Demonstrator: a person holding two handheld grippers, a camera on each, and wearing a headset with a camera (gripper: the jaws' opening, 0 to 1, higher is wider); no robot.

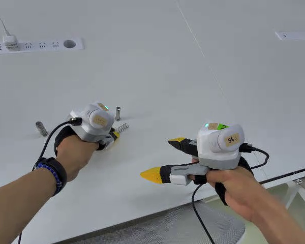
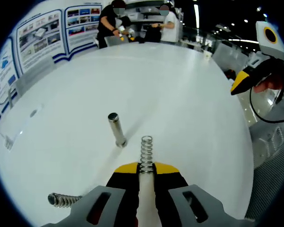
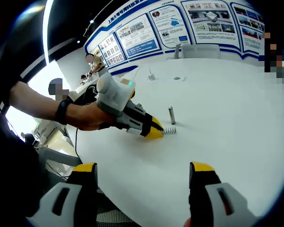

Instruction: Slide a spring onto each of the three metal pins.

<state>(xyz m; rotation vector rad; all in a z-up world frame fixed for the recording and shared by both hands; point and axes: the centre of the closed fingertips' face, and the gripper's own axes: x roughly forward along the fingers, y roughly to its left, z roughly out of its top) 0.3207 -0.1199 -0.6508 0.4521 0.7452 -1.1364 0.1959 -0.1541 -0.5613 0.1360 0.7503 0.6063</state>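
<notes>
Steel spring in left gripper's closed fingers beside upright pin; right gripper's fingers apart near table edge.

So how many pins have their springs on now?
The leftmost pin looks done, with coils around it. The left tool is shut on a spring, close to a bare pin. The right tool is open and empty. So two of the three are left.

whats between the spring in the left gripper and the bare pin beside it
Nothing but bare white table: the left gripper view shows a clear gap between the spring held by the left gripper and the upright pin.
</notes>
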